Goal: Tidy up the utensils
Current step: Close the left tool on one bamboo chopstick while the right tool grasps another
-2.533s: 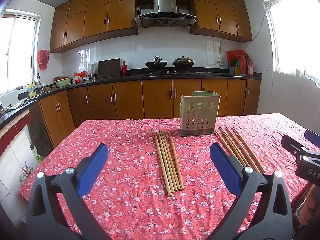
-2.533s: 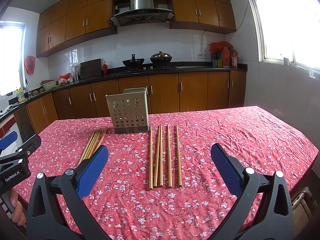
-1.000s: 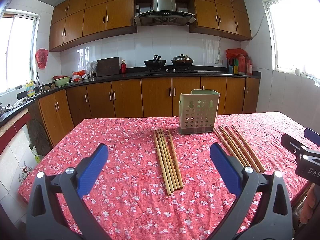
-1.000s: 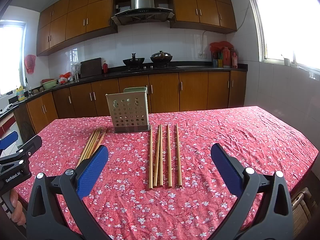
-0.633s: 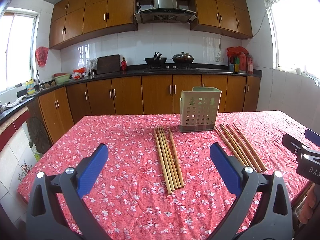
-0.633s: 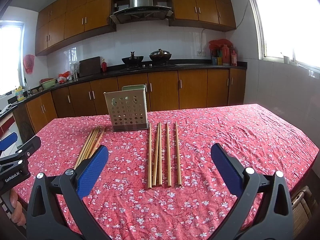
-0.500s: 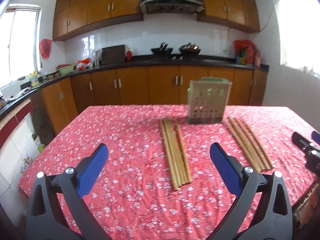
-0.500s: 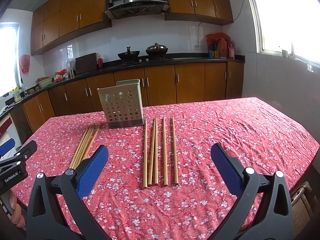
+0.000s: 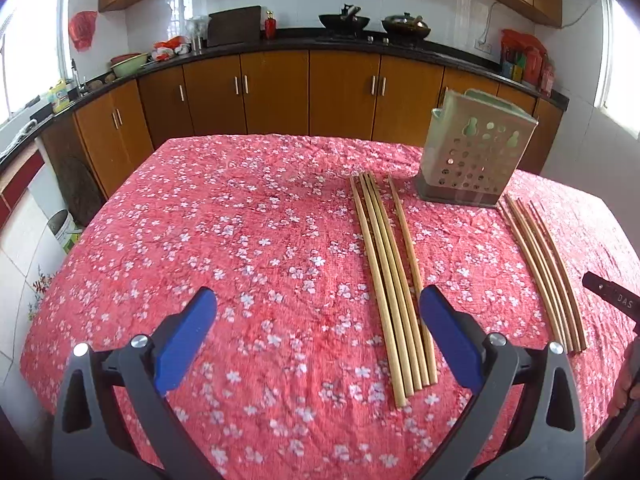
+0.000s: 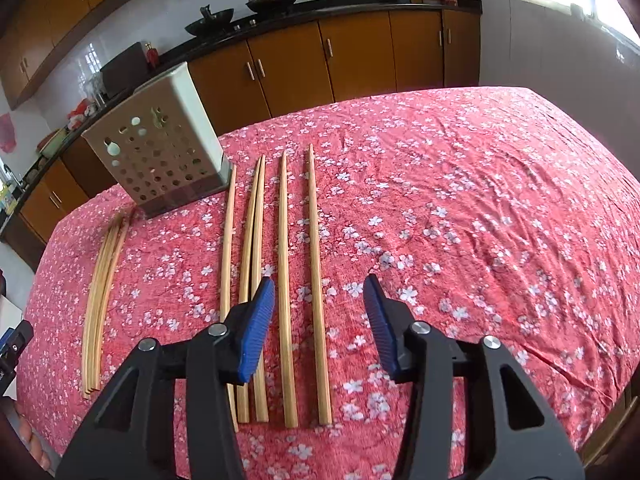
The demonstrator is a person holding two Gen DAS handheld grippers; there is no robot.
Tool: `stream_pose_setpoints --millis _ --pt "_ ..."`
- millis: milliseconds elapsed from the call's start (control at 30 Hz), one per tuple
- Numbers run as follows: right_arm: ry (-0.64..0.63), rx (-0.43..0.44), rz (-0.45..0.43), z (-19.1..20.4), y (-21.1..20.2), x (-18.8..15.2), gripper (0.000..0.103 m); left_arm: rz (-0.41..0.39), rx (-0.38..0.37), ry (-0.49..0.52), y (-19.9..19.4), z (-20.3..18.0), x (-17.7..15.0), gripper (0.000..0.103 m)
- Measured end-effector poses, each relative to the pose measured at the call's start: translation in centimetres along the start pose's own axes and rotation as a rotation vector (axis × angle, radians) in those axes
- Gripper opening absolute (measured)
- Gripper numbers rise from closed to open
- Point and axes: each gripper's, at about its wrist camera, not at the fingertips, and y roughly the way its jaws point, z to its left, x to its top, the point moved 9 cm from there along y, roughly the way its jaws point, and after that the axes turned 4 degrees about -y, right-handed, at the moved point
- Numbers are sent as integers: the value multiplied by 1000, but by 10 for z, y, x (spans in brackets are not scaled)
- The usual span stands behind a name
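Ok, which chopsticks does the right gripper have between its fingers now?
The two rightmost chopsticks of the spread group lie between the fingers of the right gripper; the other three lie left of its left finger.

I count one perforated utensil holder on the table. Right of it, five loose chopsticks lie in a row. Left of it, one bundle of chopsticks, five by my count. Two grippers in view.
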Motion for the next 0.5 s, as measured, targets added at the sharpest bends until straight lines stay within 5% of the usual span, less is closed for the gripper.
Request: stream_pose_setpoints --millis 200,500 --pt "-31 -19 71 0 28 -6 8 106 -73 26 33 -16 -7 64" --pt "-70 -46 48 -4 30 -5 8 215 -140 35 62 -36 -14 24"
